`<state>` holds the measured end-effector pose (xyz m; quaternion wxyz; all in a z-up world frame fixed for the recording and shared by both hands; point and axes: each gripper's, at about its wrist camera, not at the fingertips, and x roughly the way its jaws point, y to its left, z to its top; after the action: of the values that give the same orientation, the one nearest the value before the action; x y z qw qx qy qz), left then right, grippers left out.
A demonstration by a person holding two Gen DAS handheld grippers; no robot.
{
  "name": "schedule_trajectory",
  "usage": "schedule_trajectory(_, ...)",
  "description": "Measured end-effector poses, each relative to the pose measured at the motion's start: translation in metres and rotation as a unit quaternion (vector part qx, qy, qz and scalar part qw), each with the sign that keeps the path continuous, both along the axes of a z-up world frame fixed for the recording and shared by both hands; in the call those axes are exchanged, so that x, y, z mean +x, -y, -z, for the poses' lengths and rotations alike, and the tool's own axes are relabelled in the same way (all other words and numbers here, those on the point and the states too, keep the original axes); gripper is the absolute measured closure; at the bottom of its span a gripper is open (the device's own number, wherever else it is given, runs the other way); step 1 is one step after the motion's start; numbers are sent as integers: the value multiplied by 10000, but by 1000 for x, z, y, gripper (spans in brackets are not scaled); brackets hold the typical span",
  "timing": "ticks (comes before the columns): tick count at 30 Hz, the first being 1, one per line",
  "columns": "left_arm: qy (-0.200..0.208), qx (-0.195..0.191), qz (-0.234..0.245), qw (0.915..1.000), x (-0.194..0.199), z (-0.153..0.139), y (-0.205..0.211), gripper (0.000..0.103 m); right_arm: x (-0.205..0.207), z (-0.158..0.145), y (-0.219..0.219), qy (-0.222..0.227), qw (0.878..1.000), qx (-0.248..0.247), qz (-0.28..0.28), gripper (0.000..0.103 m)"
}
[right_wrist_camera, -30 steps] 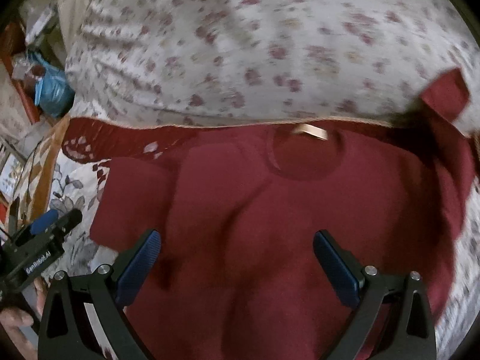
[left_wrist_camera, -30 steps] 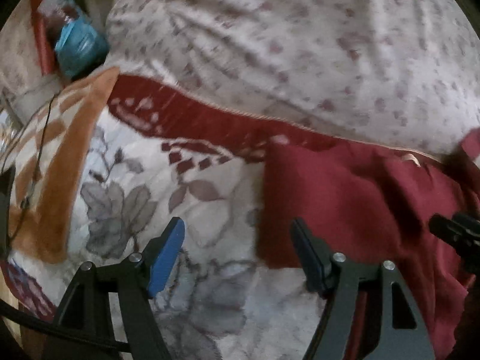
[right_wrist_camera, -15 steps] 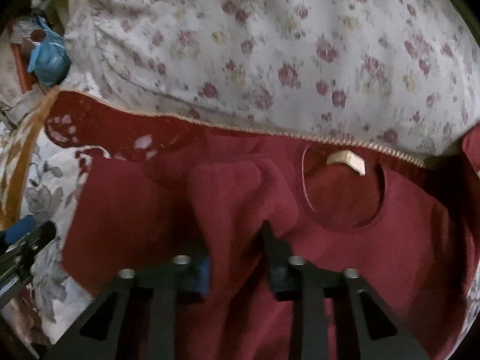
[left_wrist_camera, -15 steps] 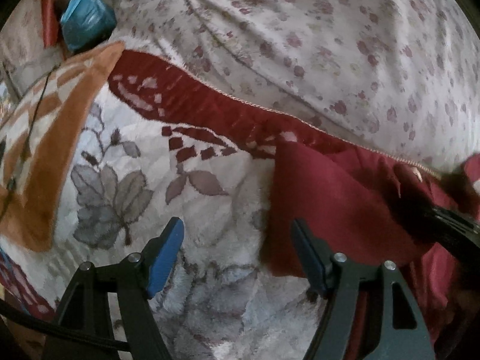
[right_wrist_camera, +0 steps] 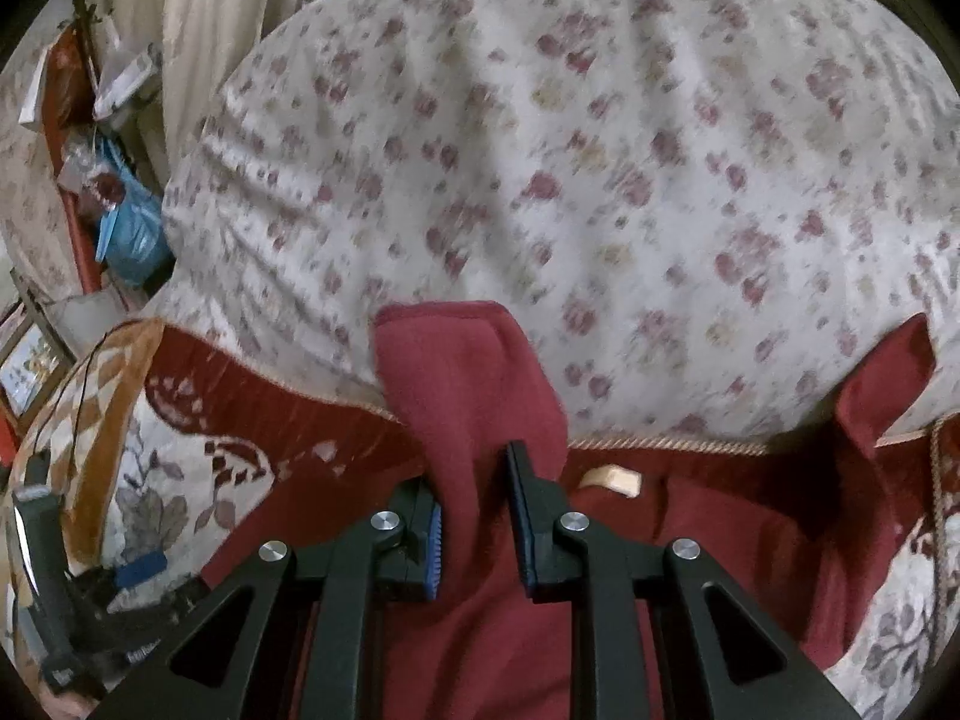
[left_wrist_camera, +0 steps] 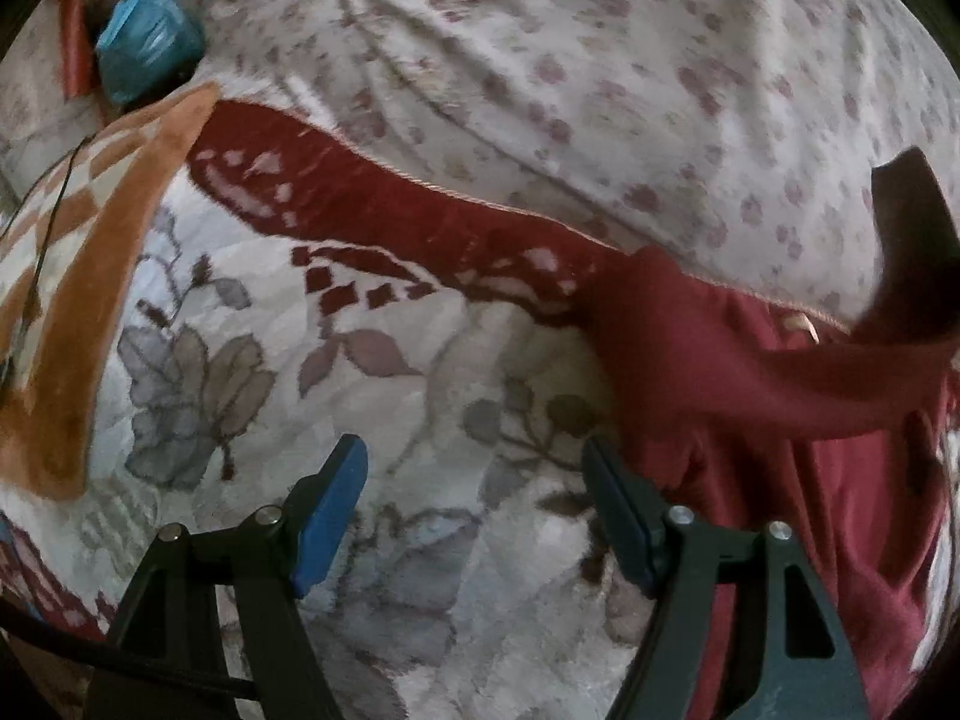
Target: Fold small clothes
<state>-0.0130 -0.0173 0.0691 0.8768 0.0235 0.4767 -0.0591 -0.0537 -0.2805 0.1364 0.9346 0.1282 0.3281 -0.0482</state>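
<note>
Right wrist view: right gripper (right_wrist_camera: 474, 510) jaws, just closing, pinch a raised fold of the maroon shirt (right_wrist_camera: 468, 384); left gripper (left_wrist_camera: 474, 504) jaws gape beside its sleeve.

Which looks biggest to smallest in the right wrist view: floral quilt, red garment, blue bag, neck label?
1. floral quilt
2. red garment, though nearer the camera
3. blue bag
4. neck label

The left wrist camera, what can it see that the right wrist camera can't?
Only the left wrist view shows the left gripper open over the leafy blanket, nothing between its jaws. Only the right wrist view shows the right gripper pinching a sleeve, its jaws having just been closing, and the neck label. Both show the red top and flowery cover.
</note>
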Motion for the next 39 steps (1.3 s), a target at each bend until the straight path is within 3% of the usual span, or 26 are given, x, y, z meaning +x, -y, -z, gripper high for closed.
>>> schedule_trajectory(6,-181,132,260,9994,-2,12,18,30,-14,-14,29,164,9993,-164,280,90)
schedule_trajectory(11,-147,349,301,9988,-3,15,27,30,-21,4,51,-100,9994,75,332,90)
schedule_trajectory(12,-161,330,287,9989,-3,15,26,30,-22,9,54,-150,9991,162,352,86)
schedule_trajectory(15,-204,297,225,9991,-1,17,24,30,-16,32,63,-552,9972,322,391,32)
schedule_trajectory(16,-210,291,211,9991,0,17,23,30,-14,40,63,-612,9966,393,384,30)
schedule_trajectory(24,-255,305,237,9989,3,20,24,30,-15,64,61,-810,9930,643,576,27)
schedule_trajectory(32,-279,299,212,9989,3,22,26,30,-46,71,99,-895,9889,665,978,23)
schedule_trajectory(37,-293,313,206,9989,4,23,27,30,-43,90,97,-1213,9886,556,692,24)
schedule_trajectory(39,-309,320,199,9988,4,23,27,30,-41,101,94,-1338,9880,430,635,28)
